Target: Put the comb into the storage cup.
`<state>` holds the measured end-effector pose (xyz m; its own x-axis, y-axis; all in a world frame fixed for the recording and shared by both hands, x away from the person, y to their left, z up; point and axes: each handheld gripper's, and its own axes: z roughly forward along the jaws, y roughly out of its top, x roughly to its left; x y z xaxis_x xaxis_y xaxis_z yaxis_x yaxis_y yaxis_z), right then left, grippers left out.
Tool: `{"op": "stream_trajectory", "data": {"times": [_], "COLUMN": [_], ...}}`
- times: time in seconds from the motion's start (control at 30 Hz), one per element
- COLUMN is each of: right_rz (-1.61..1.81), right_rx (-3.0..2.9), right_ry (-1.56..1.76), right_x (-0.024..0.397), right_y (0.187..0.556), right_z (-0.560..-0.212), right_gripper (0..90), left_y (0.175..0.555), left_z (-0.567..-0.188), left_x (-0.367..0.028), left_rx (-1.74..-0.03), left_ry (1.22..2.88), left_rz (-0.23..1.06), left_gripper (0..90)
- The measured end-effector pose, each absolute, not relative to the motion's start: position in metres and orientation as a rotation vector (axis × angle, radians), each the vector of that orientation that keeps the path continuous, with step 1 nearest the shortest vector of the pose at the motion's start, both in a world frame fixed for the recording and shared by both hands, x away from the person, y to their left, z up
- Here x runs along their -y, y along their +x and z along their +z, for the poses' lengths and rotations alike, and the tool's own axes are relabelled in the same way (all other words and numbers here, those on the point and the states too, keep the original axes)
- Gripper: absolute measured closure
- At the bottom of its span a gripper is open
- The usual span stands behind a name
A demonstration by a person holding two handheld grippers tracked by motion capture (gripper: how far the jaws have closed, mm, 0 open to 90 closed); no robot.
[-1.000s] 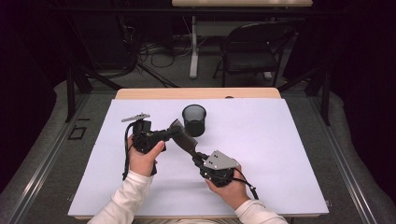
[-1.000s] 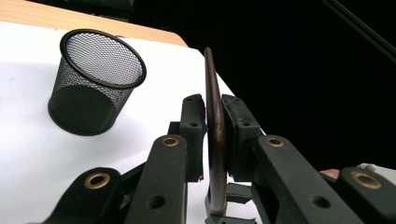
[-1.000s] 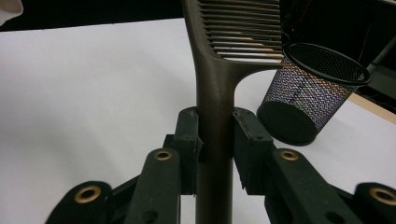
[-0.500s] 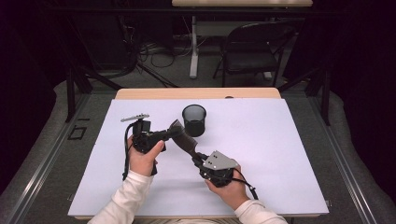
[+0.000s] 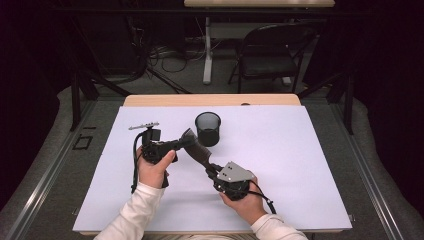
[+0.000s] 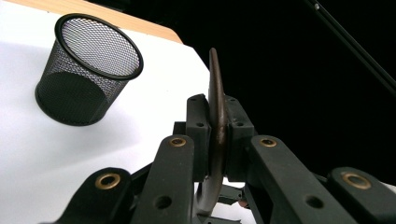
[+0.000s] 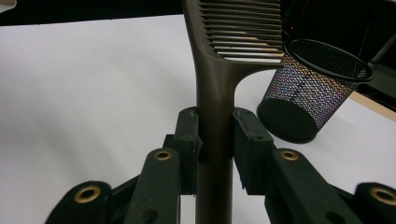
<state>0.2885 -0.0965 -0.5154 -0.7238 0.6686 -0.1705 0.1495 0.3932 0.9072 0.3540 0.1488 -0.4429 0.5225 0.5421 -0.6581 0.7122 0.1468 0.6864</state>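
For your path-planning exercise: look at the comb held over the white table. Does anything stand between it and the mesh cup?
Nothing visible does. The comb, clamped by both the left claw and right claw, is beside the mesh cup, with bare table between.

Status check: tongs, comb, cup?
Left tongs shut on comb. Right tongs shut on its handle. Comb off table, beside mesh cup. Nothing blocking.

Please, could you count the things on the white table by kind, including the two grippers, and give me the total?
Comb, dark brown, held between both grippers: 1
Mesh pen cup, black, upright: 1
Grippers, left gripper and right gripper, each shut on the comb: 2
Total: 4
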Motion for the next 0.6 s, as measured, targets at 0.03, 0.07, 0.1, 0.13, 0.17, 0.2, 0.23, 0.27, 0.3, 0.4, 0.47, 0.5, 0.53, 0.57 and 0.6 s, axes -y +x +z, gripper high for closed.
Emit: {"op": "stream_trajectory", "data": {"times": [0.03,0.07,0.1,0.13,0.17,0.2,0.23,0.27,0.3,0.4,0.47,0.5,0.53,0.57,0.6], "right_rz": [1.313,1.313,1.312,1.312,1.311,1.313,1.314,1.314,1.314,1.314,1.312,1.311,1.312,1.313,1.312], "right_rx": [-2.136,-2.136,-2.137,-2.136,-2.137,-2.137,-2.139,-2.138,-2.139,-2.14,-2.142,-2.142,-2.141,-2.142,-2.142], "right_ry": [0.698,0.698,0.697,0.7,0.698,0.702,0.702,0.702,0.702,0.704,0.704,0.704,0.704,0.705,0.704], "right_x": [0.0965,0.0965,0.0966,0.0966,0.0966,0.0965,0.0964,0.0964,0.0964,0.0961,0.0957,0.0957,0.0956,0.0956,0.0956], "right_y": [0.2886,0.2888,0.289,0.289,0.289,0.289,0.2891,0.2891,0.2891,0.2892,0.2891,0.289,0.2891,0.2891,0.289], "right_z": [-0.5154,-0.5156,-0.5157,-0.5158,-0.5159,-0.5159,-0.516,-0.5161,-0.5162,-0.5166,-0.5168,-0.5169,-0.517,-0.517,-0.517], "right_gripper": [72.5,72.5,72.5,72.5,72.5,72.5,72.5,72.4,72.4,72.4,72.3,72.3,72.3,72.3,72.2], "left_y": [0.3541,0.354,0.354,0.3541,0.3541,0.3542,0.3543,0.3542,0.3541,0.3543,0.3545,0.3545,0.3546,0.3547,0.3548], "left_z": [-0.4429,-0.4429,-0.443,-0.4431,-0.4431,-0.4432,-0.4433,-0.4433,-0.4431,-0.4432,-0.4434,-0.4433,-0.4433,-0.4433,-0.4432], "left_x": [-0.1487,-0.1485,-0.1484,-0.1485,-0.1485,-0.1484,-0.1484,-0.1483,-0.1482,-0.1482,-0.1481,-0.148,-0.1481,-0.1481,-0.1481], "left_rx": [-1.126,-1.126,-1.127,-1.128,-1.128,-1.128,-1.128,-1.128,-1.13,-1.133,-1.132,-1.133,-1.132,-1.131,-1.131], "left_ry": [1.515,1.515,1.515,1.516,1.515,1.515,1.514,1.514,1.515,1.515,1.516,1.516,1.516,1.516,1.515], "left_rz": [-0.173,-0.173,-0.173,-0.174,-0.174,-0.175,-0.176,-0.176,-0.178,-0.18,-0.182,-0.184,-0.184,-0.185,-0.186], "left_gripper": [83.7,83.7,83.7,83.7,83.7,83.7,83.7,83.8,83.7,83.8,83.8,83.8,83.8,83.8,83.8]}}
